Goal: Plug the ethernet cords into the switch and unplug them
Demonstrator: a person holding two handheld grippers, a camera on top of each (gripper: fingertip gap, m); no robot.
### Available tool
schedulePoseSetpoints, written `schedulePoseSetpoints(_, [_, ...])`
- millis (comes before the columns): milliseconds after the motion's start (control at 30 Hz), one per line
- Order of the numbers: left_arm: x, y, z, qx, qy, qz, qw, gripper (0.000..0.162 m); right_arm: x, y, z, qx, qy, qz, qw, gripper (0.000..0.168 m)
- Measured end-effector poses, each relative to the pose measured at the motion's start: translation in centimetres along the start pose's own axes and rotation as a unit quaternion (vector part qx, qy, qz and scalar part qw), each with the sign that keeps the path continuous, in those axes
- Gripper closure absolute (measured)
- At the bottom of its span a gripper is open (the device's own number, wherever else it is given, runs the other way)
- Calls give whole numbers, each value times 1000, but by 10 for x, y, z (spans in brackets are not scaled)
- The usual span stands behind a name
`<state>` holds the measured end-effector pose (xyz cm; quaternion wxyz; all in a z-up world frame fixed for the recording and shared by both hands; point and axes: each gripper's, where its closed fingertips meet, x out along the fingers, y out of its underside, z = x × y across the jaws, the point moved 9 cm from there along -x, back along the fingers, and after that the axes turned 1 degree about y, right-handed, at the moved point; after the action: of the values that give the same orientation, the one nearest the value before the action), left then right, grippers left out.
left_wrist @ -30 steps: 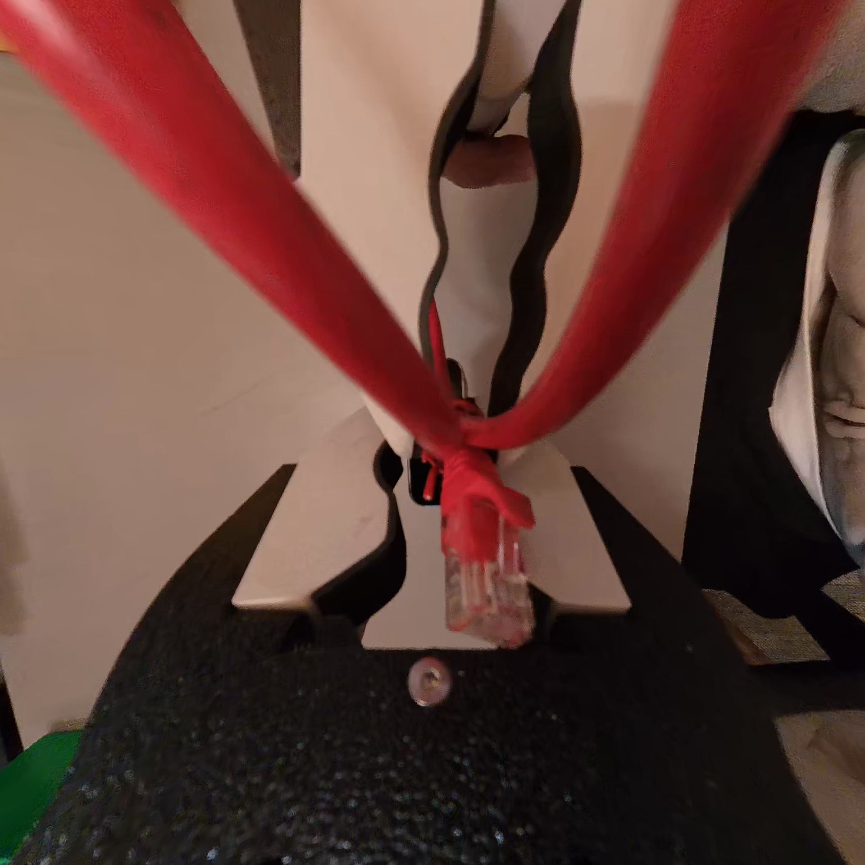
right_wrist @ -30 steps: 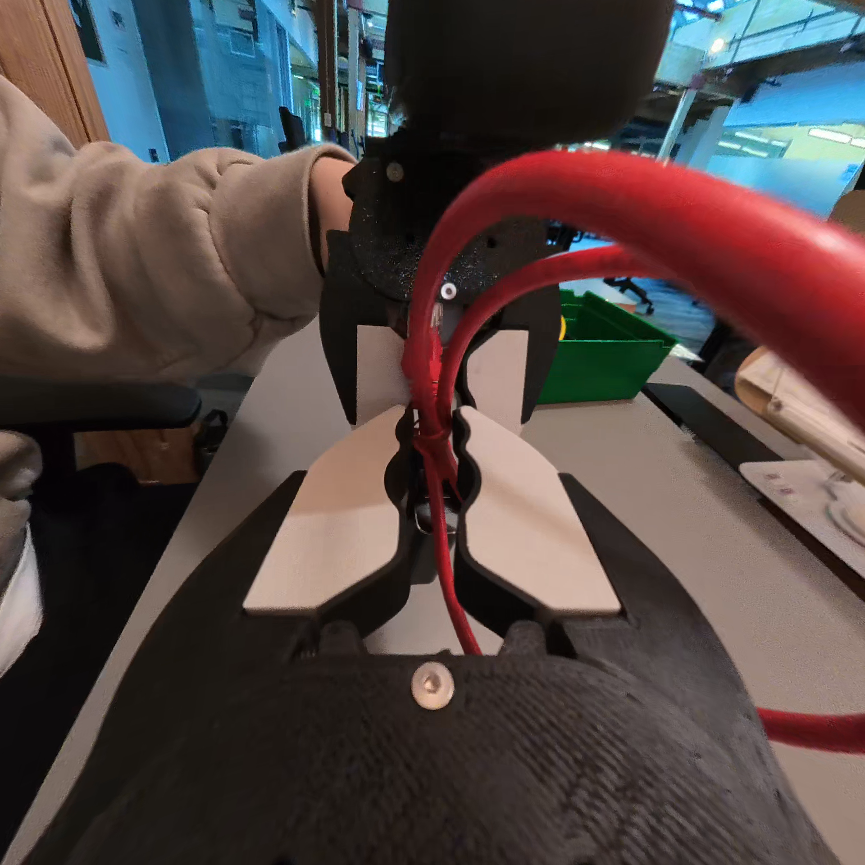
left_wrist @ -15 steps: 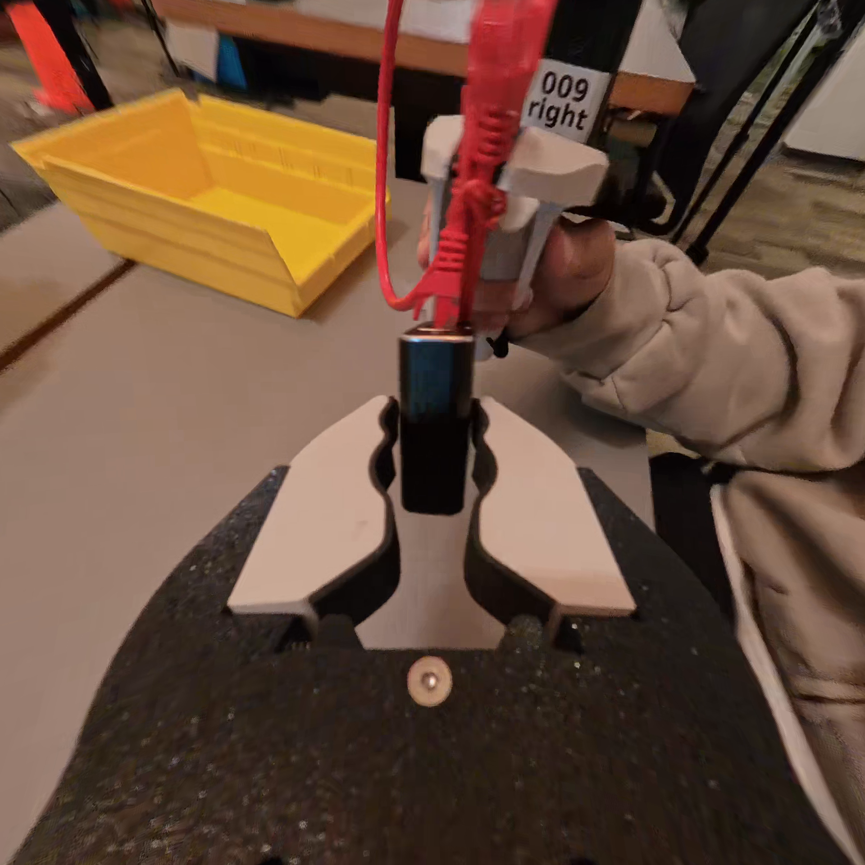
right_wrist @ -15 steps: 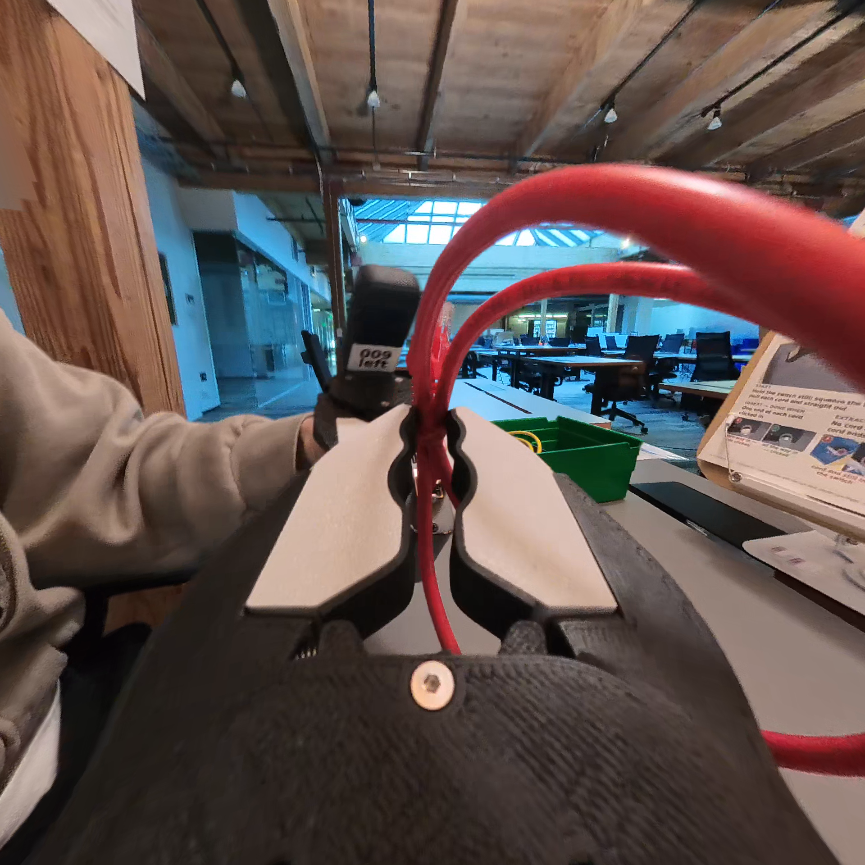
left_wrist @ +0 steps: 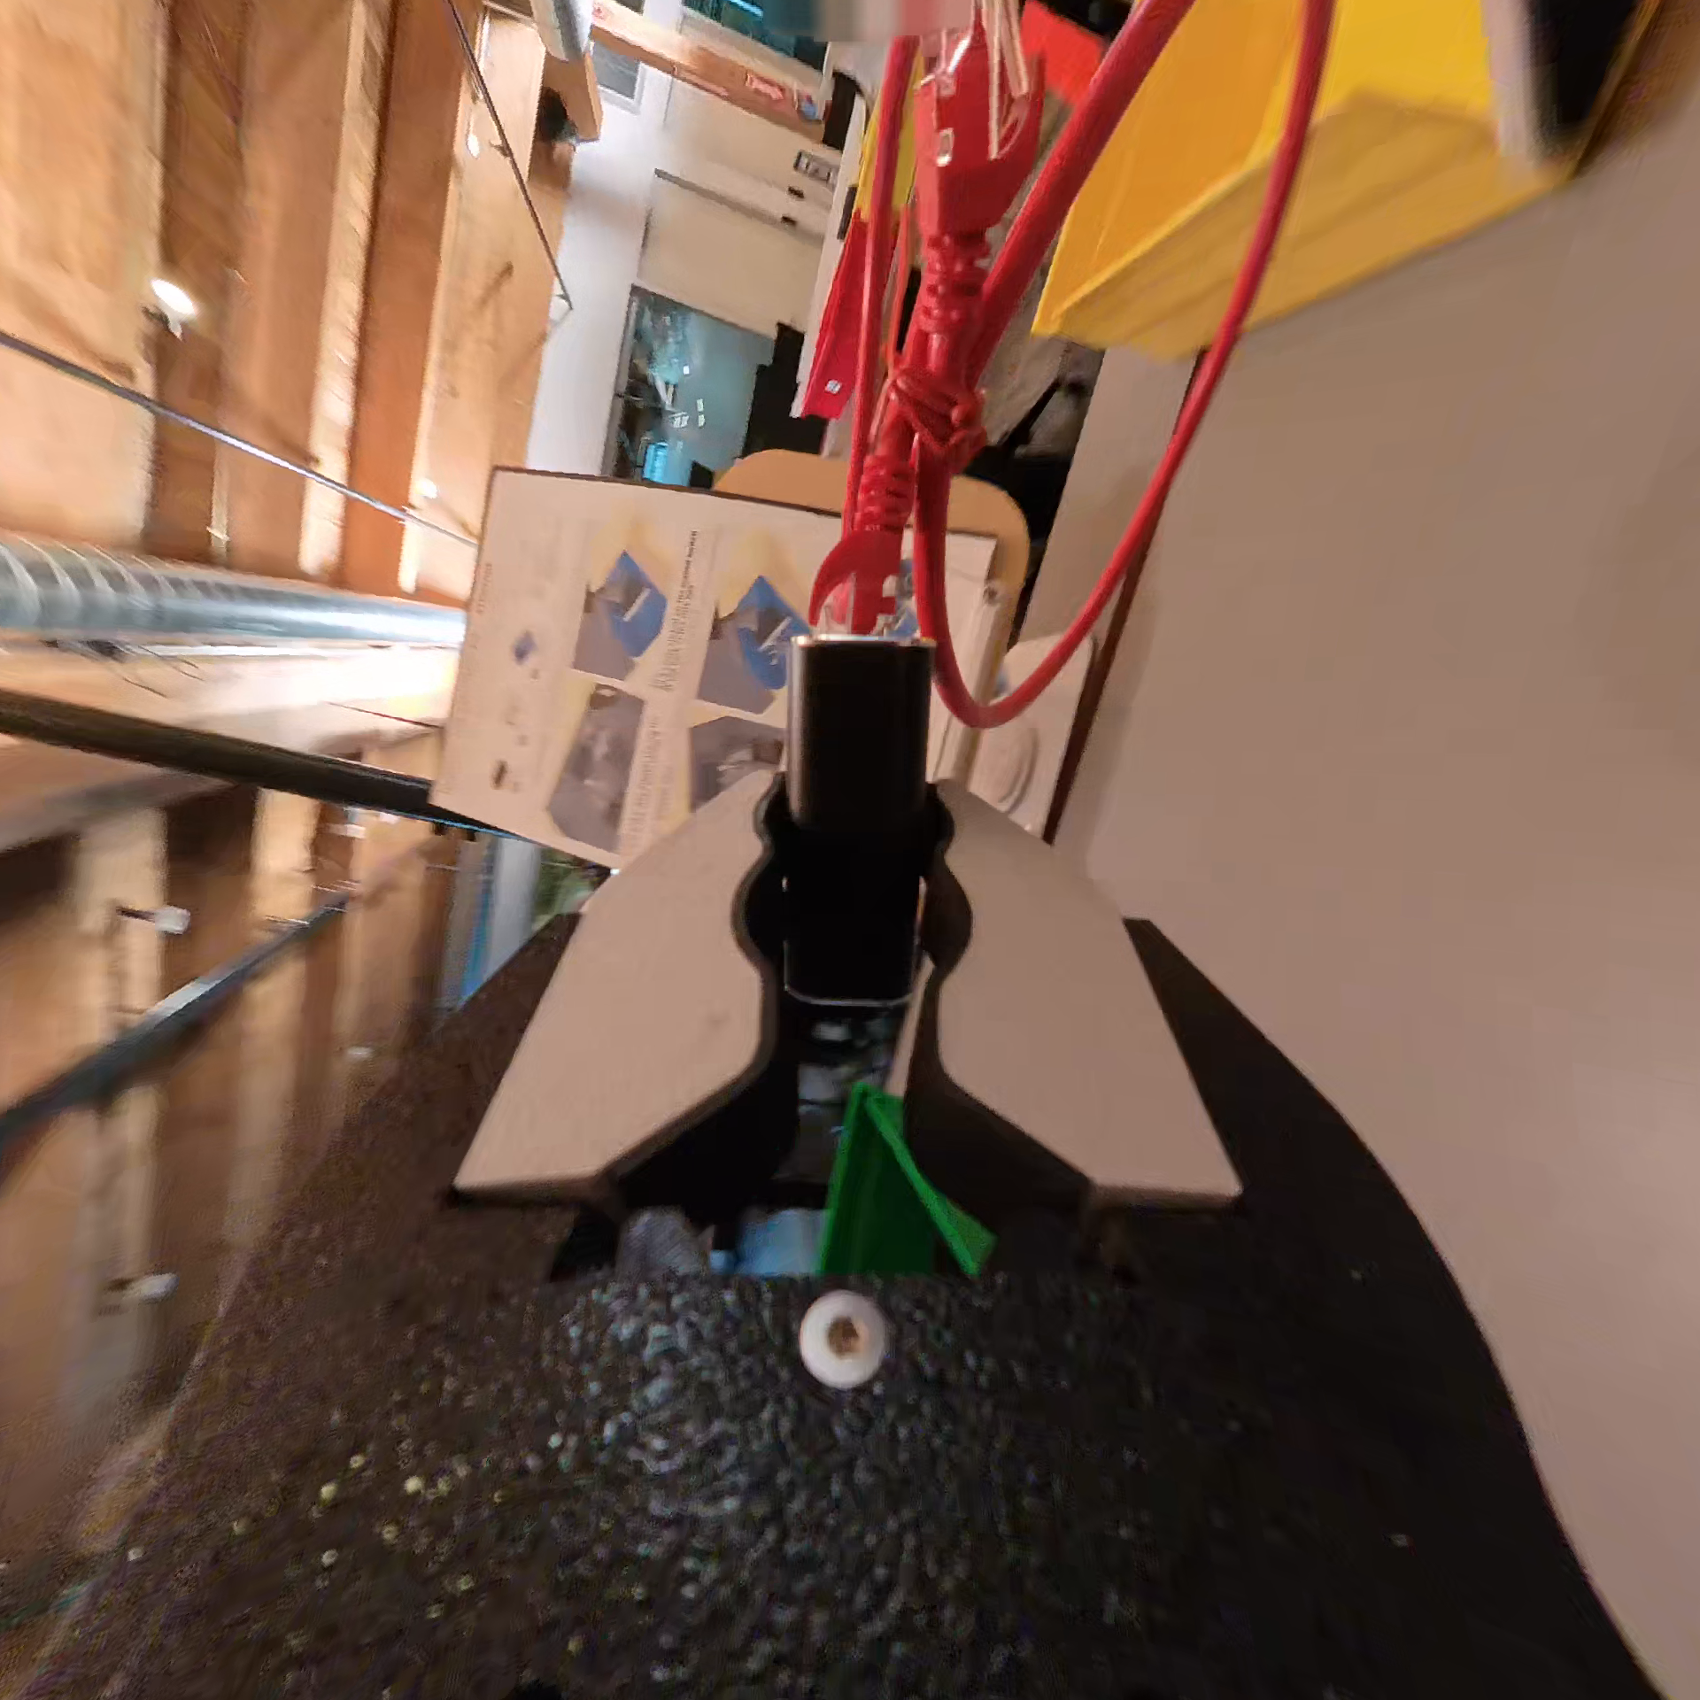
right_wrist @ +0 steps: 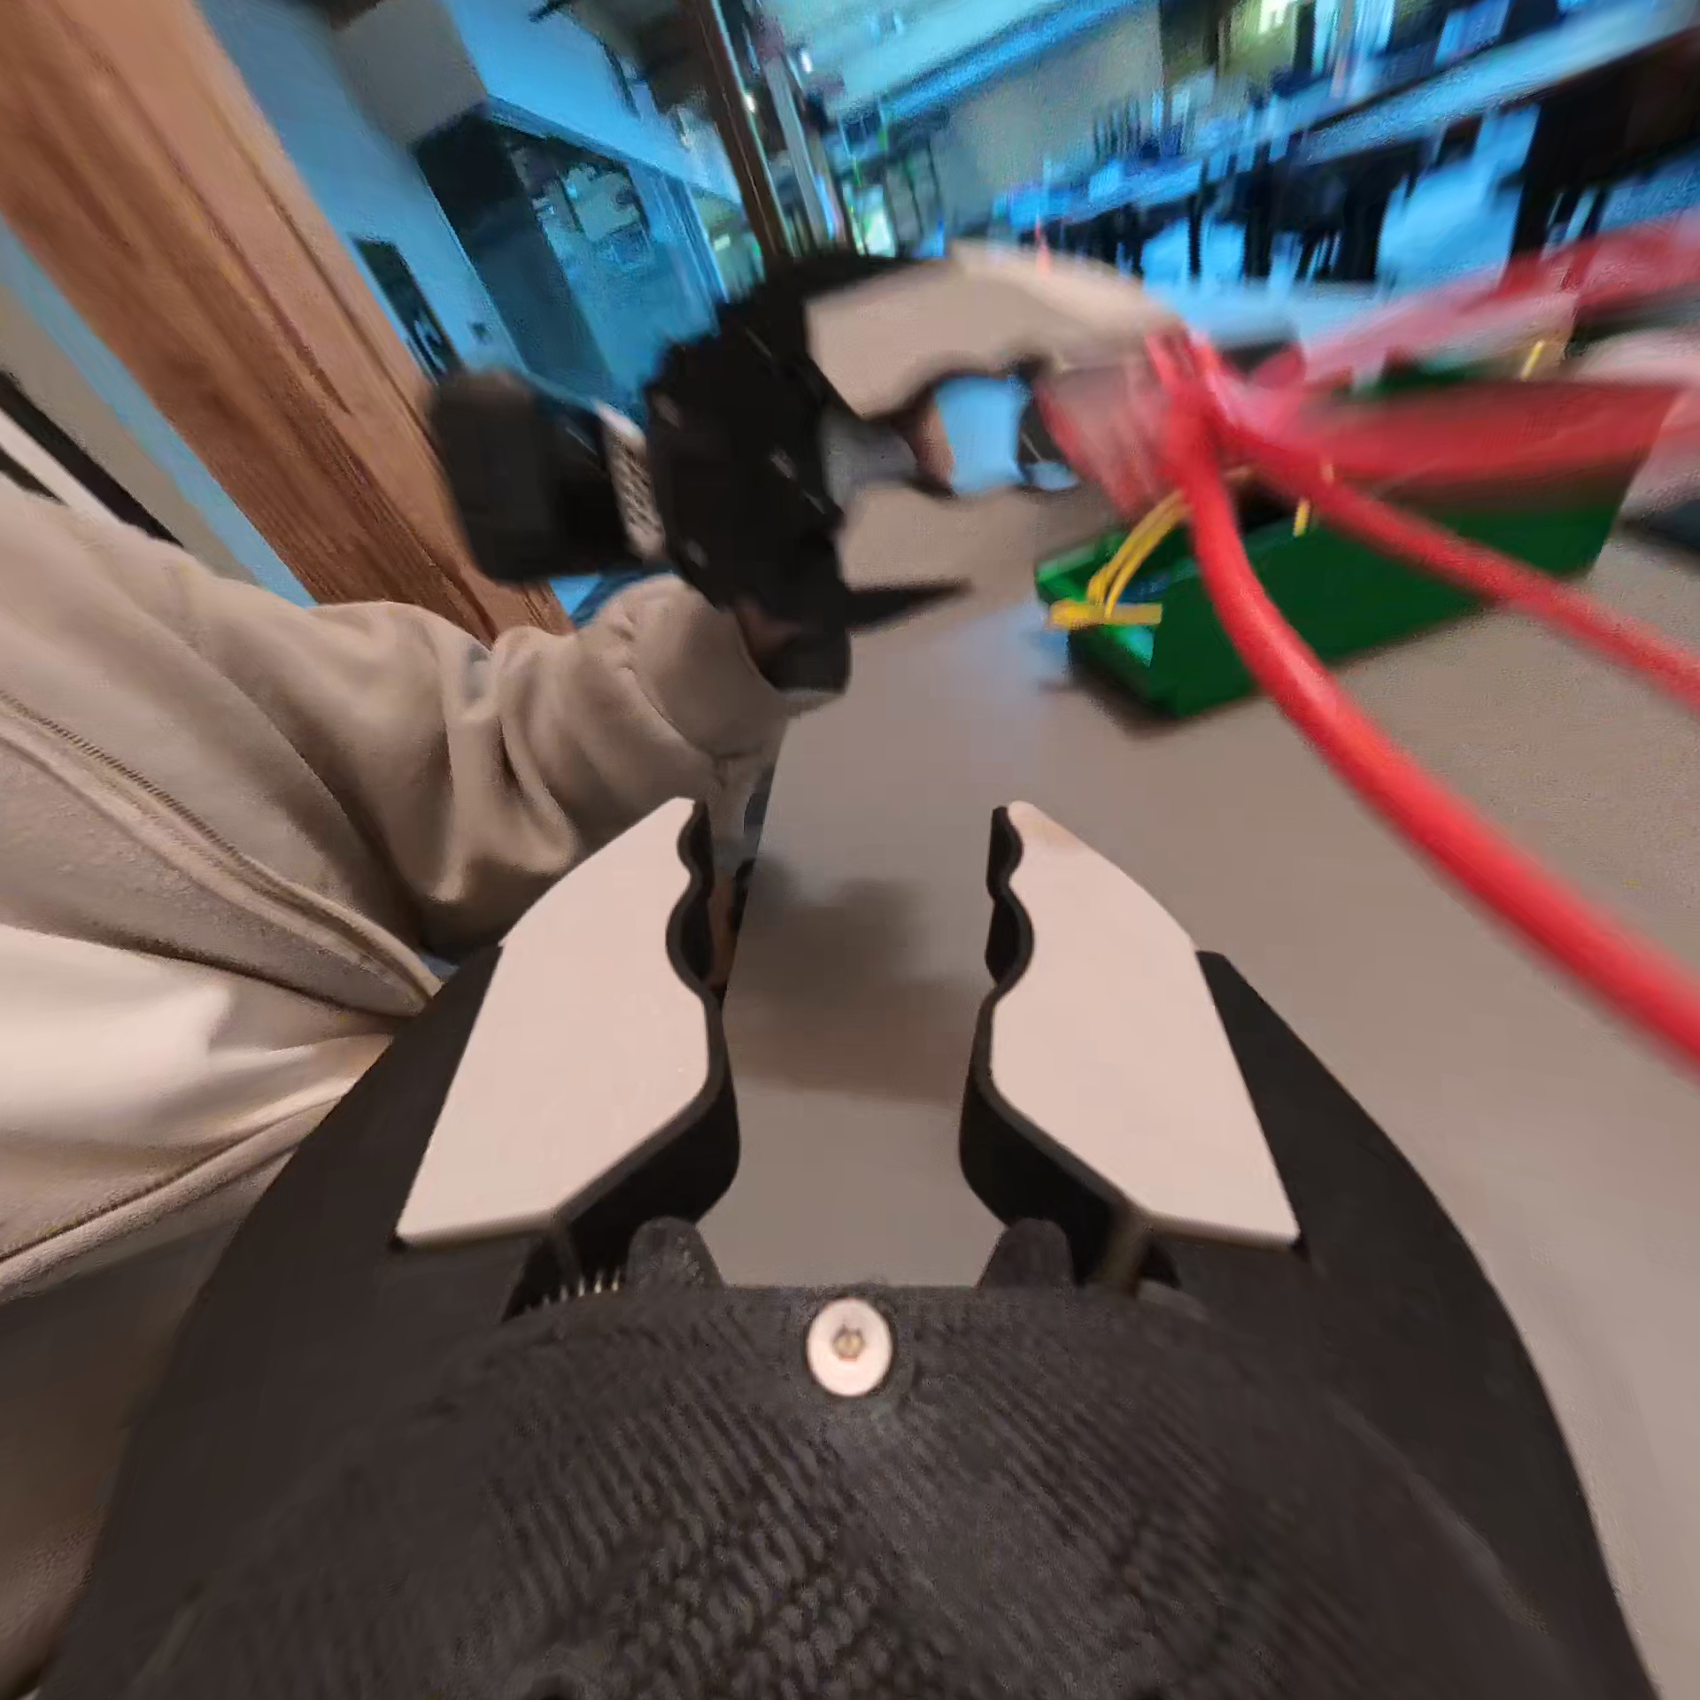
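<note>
My left gripper (left_wrist: 855,800) is shut on a small black switch (left_wrist: 860,736), held lengthwise between the fingers. A red ethernet cord (left_wrist: 929,368) has its plug in the switch's far end and loops off to the right. This view is rolled onto its side. My right gripper (right_wrist: 851,819) is open and empty above the grey table (right_wrist: 1104,828). In the right wrist view the left gripper (right_wrist: 920,368) shows farther off and blurred, with the red cord (right_wrist: 1288,662) trailing from it to the right.
A yellow bin (left_wrist: 1288,166) and a printed sheet on a stand (left_wrist: 626,662) are beyond the switch. A green bin (right_wrist: 1288,607) holding yellow cords sits on the table. A person's beige sleeve (right_wrist: 368,736) and a wooden post (right_wrist: 230,322) are at the left.
My right gripper has opened, let go of the red cord and drawn back from it. My left gripper has rolled sideways, still holding the switch with the cord plugged in.
</note>
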<state>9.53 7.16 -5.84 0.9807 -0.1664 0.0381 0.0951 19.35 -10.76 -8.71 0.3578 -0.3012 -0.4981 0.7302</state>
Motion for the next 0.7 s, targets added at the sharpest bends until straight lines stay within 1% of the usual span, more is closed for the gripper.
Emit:
schedulePoseSetpoints(33, [1,0,-2,34,-7,12,999,137,-4,-11,15,-46,8,-18,999,113])
schedulePoseSetpoints(67, [3,-1,-6,67,-10,24,997,138,-9,-21,28,-95,39,-35,994,115])
schedulePoseSetpoints(100, [4,-2,-10,98,-13,31,995,137,-14,-30,36,-136,111,-57,983,109])
schedulePoseSetpoints(133, [5,-5,-15,124,-14,33,992,137,-19,-37,38,-165,199,-78,963,98])
schedulePoseSetpoints(167, [6,-8,-22,144,-11,35,989,138,-21,-39,37,-184,263,-85,943,93])
schedulePoseSetpoints(200, [7,-13,-28,164,-9,35,986,138,-20,-38,33,-192,301,-84,930,85])
schedulePoseSetpoints(233, [8,-18,-35,187,-11,31,982,137,-16,-35,26,-191,319,-80,925,76])
schedulePoseSetpoints(300, [9,-30,-49,224,-12,15,974,137,-5,-24,10,-164,309,-42,936,74])
schedulePoseSetpoints(367, [7,-39,-59,245,-21,-15,969,137,5,-9,-5,-146,268,3,952,82])
schedulePoseSetpoints(433, [3,-46,-64,249,-33,-49,967,138,11,4,-12,-137,207,19,969,93])
schedulePoseSetpoints(467, [2,-48,-66,254,-40,-58,965,137,12,7,-15,-130,188,15,973,95])
schedulePoseSetpoints(500, [1,-48,-67,260,-46,-62,962,137,11,9,-18,-127,182,2,975,99])
schedulePoseSetpoints(533, [1,-48,-68,262,-48,-68,962,138,10,10,-19,-125,172,-8,977,100])
schedulePoseSetpoints(600, [1,-47,-70,254,-39,-73,964,137,11,11,-21,-122,156,-10,980,96])
schedulePoseSetpoints(633, [1,-46,-71,253,-37,-77,964,137,12,12,-21,-141,159,-11,977,95])
schedulePoseSetpoints(700, [0,-49,-73,259,-34,-93,961,138,17,15,-24,-191,195,-30,962,92])
